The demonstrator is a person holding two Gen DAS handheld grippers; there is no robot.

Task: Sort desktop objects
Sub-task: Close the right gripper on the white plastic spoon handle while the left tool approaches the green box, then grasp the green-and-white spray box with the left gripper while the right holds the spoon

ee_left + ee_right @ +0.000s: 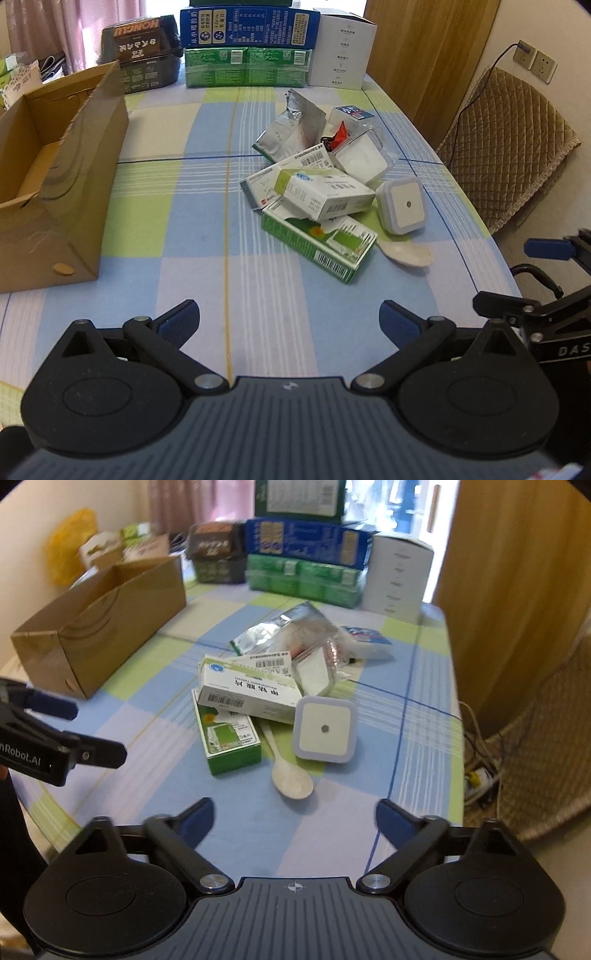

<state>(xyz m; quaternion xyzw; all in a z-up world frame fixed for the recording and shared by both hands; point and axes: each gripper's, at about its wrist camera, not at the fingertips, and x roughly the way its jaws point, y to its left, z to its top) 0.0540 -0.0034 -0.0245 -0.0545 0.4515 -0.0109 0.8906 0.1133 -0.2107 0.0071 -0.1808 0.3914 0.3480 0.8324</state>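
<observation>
A heap of small items lies mid-table: a white medicine box (328, 194) (247, 694) on a green box (317, 240) (229, 738), a white spoon (410, 254) (291, 779), a square night light (402, 203) (325, 729), a foil pouch (291, 125) (280, 627) and a clear plastic case (364, 155) (314, 672). My left gripper (290, 317) is open over bare cloth, short of the heap. My right gripper (294, 818) is open too, just short of the spoon, nothing between its fingers.
An open cardboard box (55, 177) (99, 627) stands at the left. Stacked cartons (247, 48) (306, 565) and a white box (343, 51) line the far edge. A padded chair (509, 147) sits beyond the table's right edge (458, 738).
</observation>
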